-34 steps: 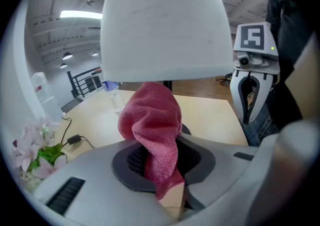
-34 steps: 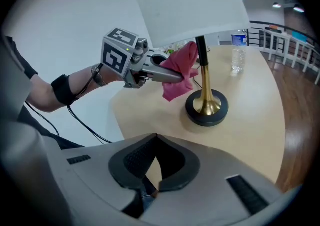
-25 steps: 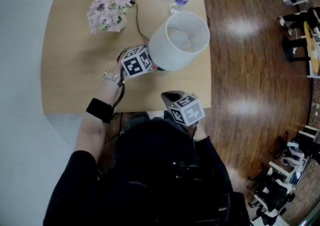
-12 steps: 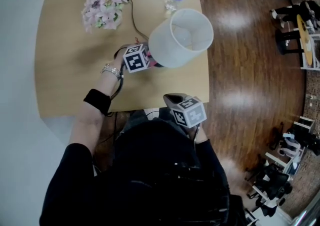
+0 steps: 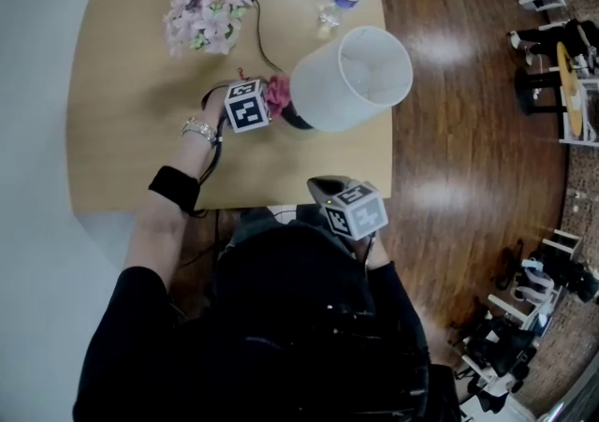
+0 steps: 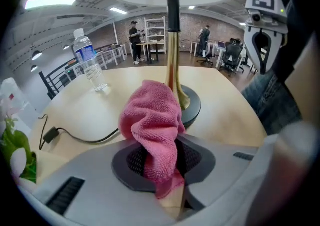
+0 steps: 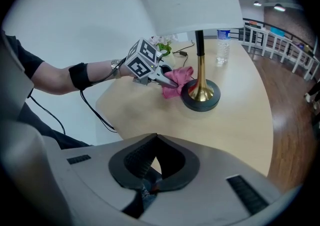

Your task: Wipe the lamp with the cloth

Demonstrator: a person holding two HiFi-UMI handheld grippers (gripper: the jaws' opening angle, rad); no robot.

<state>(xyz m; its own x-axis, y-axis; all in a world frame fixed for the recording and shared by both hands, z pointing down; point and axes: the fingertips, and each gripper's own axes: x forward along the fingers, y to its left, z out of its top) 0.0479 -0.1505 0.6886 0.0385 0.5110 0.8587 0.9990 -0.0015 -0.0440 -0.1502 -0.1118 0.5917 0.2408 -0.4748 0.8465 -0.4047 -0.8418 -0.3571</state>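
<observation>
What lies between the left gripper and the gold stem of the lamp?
The pink cloth, which the left gripper holds, fills that stretch and reaches up to the stem. The left gripper view shows it best.

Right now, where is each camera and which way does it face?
Head view: on the head, steeply down at table, lamp, left gripper, right gripper; left forearm shows.
Left gripper view: on that gripper, along jaws shut on cloth, toward lamp.
Right gripper view: along its shut, empty jaws, across the table.
Shared: lamp, cloth.
</observation>
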